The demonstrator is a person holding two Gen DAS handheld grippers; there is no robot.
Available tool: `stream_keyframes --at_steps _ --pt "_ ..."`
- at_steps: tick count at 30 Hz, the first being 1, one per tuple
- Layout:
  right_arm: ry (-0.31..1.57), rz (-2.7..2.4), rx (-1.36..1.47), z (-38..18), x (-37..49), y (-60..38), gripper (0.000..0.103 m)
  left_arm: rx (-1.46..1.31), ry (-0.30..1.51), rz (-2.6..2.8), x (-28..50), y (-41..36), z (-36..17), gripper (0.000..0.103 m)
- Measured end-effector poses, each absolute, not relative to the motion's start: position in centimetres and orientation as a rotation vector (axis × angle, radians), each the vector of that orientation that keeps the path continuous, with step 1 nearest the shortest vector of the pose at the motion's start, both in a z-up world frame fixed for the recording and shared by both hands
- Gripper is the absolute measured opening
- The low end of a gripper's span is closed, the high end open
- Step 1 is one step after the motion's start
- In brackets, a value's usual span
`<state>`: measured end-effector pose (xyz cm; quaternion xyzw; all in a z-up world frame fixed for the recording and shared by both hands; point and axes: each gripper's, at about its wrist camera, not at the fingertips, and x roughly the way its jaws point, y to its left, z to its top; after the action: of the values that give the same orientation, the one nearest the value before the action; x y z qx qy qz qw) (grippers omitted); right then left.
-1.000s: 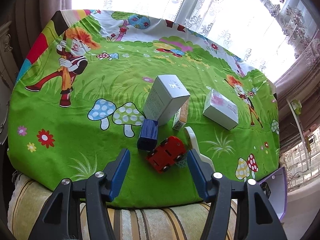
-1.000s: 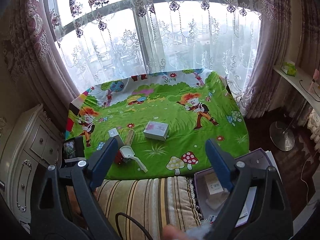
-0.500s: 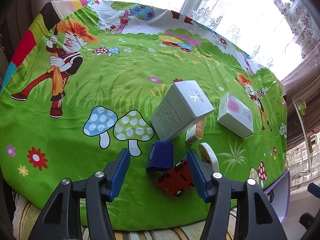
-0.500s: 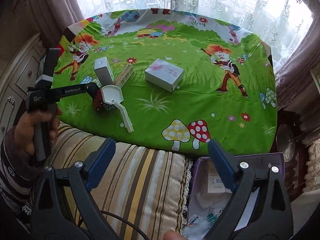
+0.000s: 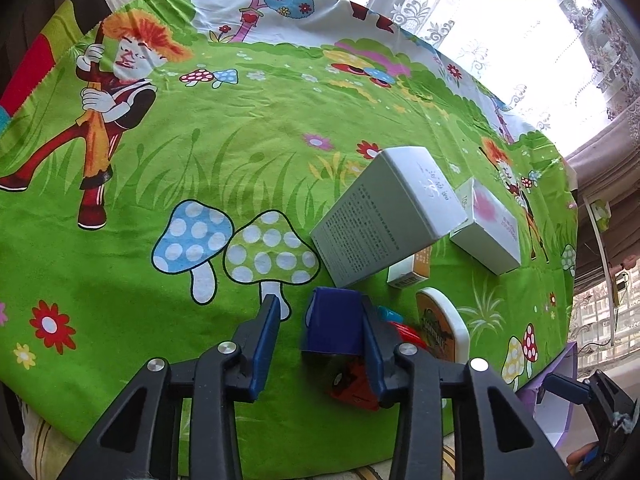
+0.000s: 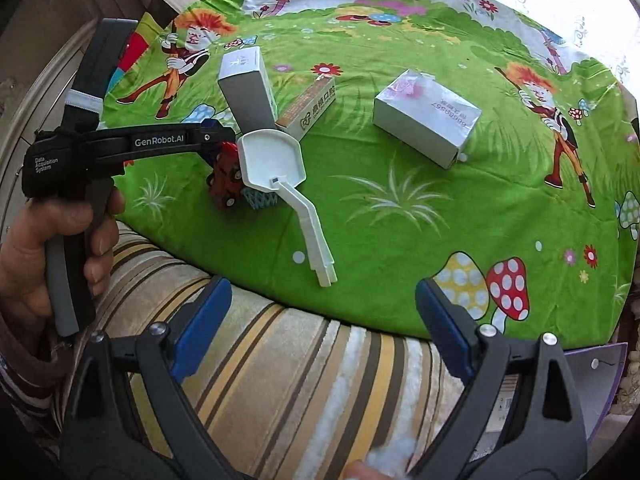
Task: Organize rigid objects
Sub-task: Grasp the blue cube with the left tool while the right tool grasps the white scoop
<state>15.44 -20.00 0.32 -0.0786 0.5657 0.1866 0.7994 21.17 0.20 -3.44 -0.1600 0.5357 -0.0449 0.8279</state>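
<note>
My left gripper [image 5: 320,320] points down at the green cartoon cloth [image 5: 200,152], and its jaws are closing around a small dark blue box [image 5: 334,326]. The box rests against the right finger; a gap remains at the left finger. A red toy car [image 5: 352,384] lies just behind that right finger, beside a white scoop [image 5: 444,328]. My right gripper [image 6: 320,320] stands open with nothing in it over the striped cushion [image 6: 280,360] at the cloth's near edge, below the scoop's handle [image 6: 316,240].
A tall white box [image 5: 384,216], a slim orange-and-white box [image 5: 412,270] and a flat white box with pink print [image 5: 488,224] lie behind the blue box. A purple open box [image 6: 592,364] sits low at the right. A hand [image 6: 40,240] holds the left gripper.
The left gripper came forward and down over the blue box and its jaws narrowed around it. The right gripper sank and tipped down from facing the window to the cloth's near edge.
</note>
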Motion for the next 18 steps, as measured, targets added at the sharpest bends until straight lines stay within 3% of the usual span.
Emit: stream_keyframes --at_steps 4,18 --pt "1.226 0.417 -0.138 -0.6 16.3 -19.5 0.091 -0.360 1.141 -0.108 21.1 0.7 -3.8 0.030" --pt "1.243 0.401 -0.173 -3.4 18.4 -17.4 0.082 -0.428 1.118 -0.108 19.7 2.2 -3.9 0.029"
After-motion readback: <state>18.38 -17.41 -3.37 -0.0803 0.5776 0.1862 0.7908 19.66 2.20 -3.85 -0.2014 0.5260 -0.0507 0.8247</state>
